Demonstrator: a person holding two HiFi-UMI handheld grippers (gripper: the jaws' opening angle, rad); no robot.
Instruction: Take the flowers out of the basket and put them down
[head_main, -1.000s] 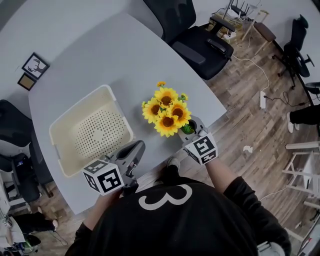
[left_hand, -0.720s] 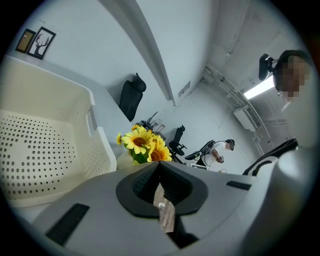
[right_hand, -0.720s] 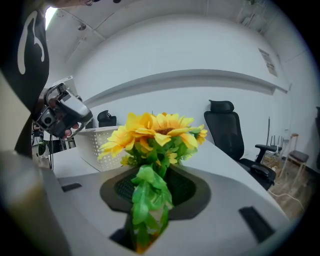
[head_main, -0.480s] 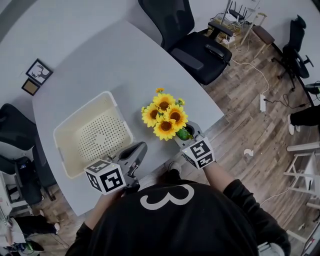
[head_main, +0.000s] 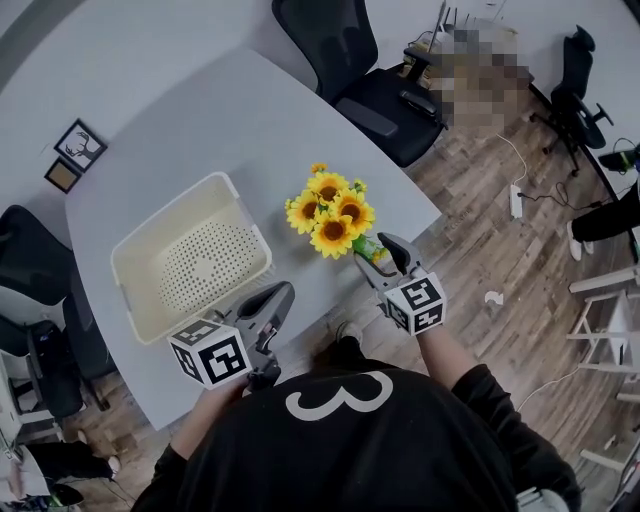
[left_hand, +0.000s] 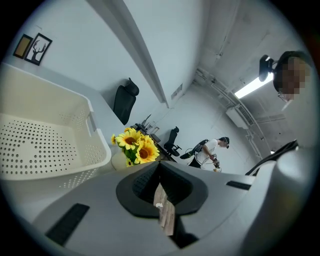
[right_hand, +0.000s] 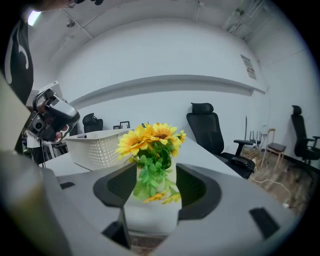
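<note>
Two grippers hang at the near edge of the grey tabletop. The cream basket stands at left, with the left gripper just in front of it, fingers closed together on nothing. Right of the basket the sunflowers stand upright on the tabletop. Their white pot sits between the fingers of the right gripper, which are opening around it.

Head view: from high up, steeply down onto table, whole scene, far. Left gripper view: low, faces past basket twd flowers, near. Right gripper view: v. close on flowers, basket behind. All 3 share both.
</note>
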